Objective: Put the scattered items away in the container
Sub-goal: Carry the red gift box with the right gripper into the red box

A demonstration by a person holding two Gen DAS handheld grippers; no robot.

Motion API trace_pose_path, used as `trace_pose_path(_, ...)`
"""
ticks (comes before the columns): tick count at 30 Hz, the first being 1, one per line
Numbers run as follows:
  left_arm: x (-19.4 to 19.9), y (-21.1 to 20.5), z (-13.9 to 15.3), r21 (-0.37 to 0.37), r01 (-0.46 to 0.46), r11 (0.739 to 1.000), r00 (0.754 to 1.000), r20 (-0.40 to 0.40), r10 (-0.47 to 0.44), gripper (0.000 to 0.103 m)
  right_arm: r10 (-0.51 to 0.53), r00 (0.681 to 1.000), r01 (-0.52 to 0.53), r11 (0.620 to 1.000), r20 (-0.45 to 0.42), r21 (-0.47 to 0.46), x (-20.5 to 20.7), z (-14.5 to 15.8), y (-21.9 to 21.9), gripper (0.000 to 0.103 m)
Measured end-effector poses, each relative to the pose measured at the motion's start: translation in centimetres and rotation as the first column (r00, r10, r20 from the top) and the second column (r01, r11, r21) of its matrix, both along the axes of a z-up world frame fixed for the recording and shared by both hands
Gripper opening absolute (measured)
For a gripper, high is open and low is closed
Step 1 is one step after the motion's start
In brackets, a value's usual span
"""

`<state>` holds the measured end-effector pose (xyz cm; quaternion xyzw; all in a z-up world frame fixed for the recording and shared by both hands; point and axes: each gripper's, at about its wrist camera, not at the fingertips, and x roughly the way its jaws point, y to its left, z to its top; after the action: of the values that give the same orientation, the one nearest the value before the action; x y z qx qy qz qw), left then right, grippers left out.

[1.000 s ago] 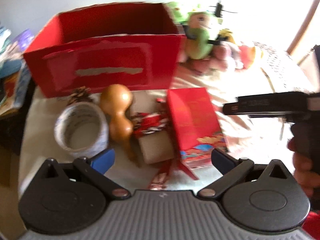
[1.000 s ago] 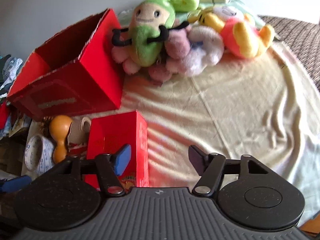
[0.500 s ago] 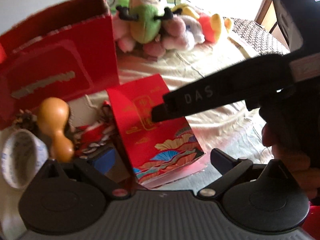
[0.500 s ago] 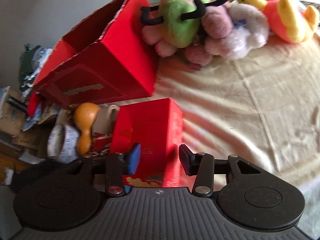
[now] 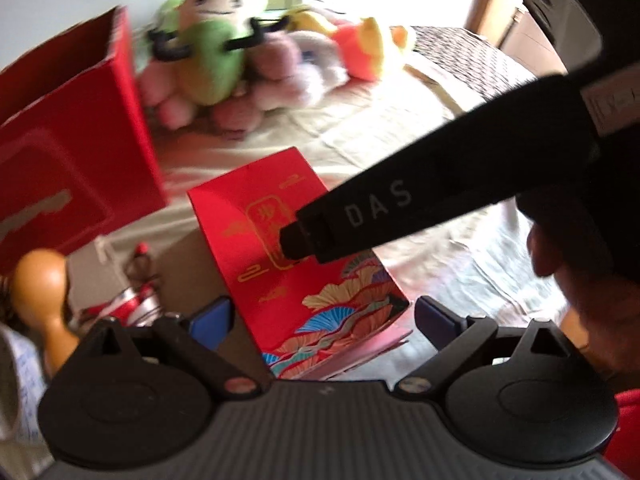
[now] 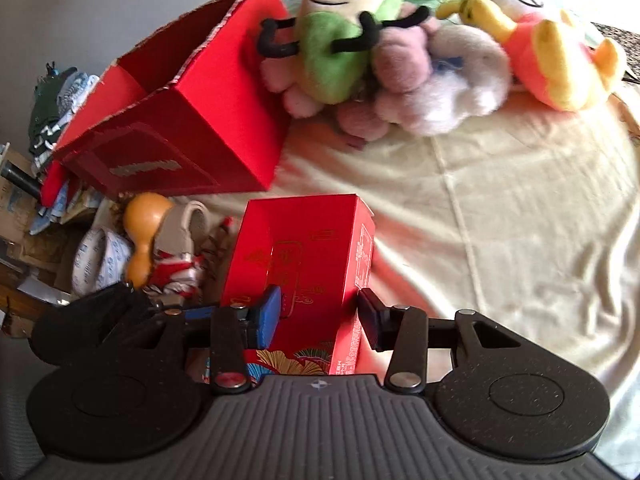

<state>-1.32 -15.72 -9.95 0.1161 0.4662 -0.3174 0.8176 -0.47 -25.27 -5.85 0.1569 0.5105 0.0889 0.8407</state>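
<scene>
Red gift box (image 6: 304, 264) clamped in the right gripper (image 6: 318, 312), left gripper (image 5: 322, 316) closing slightly but wide around it, gourd (image 6: 142, 236) and tape roll (image 6: 98, 264) crowding beside.

My right gripper (image 6: 318, 316) points steeply down with its jaws drawn in on either side of the red carton (image 6: 304, 264), while my left gripper (image 5: 322, 318), also angled down, has its jaws spread wide and closing slightly, my right hand (image 5: 592, 280) showing beside it.
</scene>
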Motion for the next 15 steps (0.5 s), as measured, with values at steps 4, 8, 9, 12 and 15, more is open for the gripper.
trace_pose_path(4, 0.4, -0.3, -0.4, 0.006, 0.01, 1.0, 1.0, -0.009, -0.01, 0.097, -0.037, 0.999, 0.037, 0.999, -0.001, 0.025, -0.3, -0.7, -0.4, 0.06)
trace_pose_path(8, 0.7, -0.4, -0.2, 0.0, 0.01, 1.0, 1.0, -0.016, -0.01, 0.097, -0.037, 0.999, 0.037, 0.999, 0.034, -0.007, -0.6, -0.5, 0.3, 0.06)
trace_pose_path(9, 0.7, -0.4, 0.0, -0.004, 0.012, 1.0, 1.0, -0.017, -0.012, 0.096, -0.042, 0.998, 0.042, 0.999, 0.038, -0.007, -0.7, -0.4, 0.2, 0.058)
trace_pose_path(12, 0.4, -0.7, 1.7, -0.034, 0.022, 0.999, 0.999, 0.024, -0.021, 0.096, -0.064, 0.996, 0.063, 0.998, 0.069, 0.009, -1.2, 0.9, -0.9, 0.053)
trace_pose_path(15, 0.5, -0.6, 4.3, -0.079, 0.018, 0.997, 0.998, 0.061, -0.013, 0.096, -0.077, 0.99, 0.075, 0.997, 0.121, 0.016, -1.4, 3.3, -1.7, 0.053)
